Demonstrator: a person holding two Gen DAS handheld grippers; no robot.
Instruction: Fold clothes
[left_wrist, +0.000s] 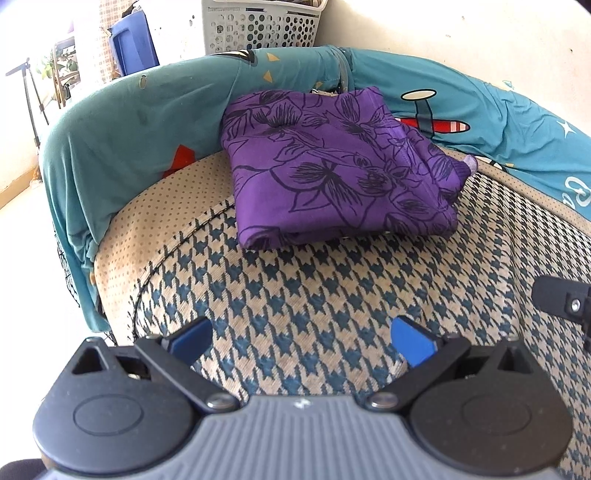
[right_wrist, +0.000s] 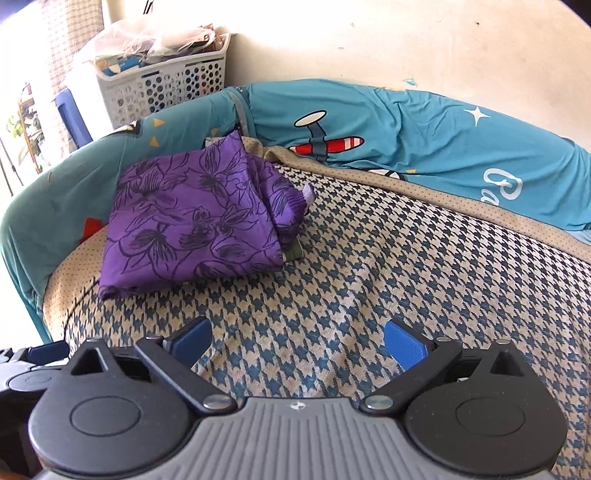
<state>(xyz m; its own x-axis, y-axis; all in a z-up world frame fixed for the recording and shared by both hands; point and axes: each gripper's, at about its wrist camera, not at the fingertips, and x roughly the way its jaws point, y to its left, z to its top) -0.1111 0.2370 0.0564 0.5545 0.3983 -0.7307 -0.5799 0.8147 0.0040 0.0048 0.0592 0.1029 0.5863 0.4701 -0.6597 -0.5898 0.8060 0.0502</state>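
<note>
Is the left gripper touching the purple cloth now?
Apart. The left wrist view shows the open left gripper with bare checked cover between its fingertips and the folded purple cloth.

You see a purple garment (left_wrist: 332, 166) with black flower outlines, lying on a blue-and-cream houndstooth cover (left_wrist: 332, 295); teal cartoon-print cushions (right_wrist: 424, 140) behind.

**Folded garment at the far left of the cushion**

A folded garment (left_wrist: 332, 166) (right_wrist: 199, 214) is laid on the seat cushion (left_wrist: 332, 295) (right_wrist: 369, 277), toward its far left corner, just before the padded backrest (left_wrist: 498, 110) (right_wrist: 406, 147) that is curved behind and around the cushion. A laundry basket (left_wrist: 262, 26) (right_wrist: 162, 85) is set behind the backrest, against the wall (left_wrist: 480, 37) (right_wrist: 406, 44). The left gripper (left_wrist: 301, 341) and the right gripper (right_wrist: 297, 341) are held side by side over the near part of the cushion, well apart from the garment, with jaws spread.
</note>
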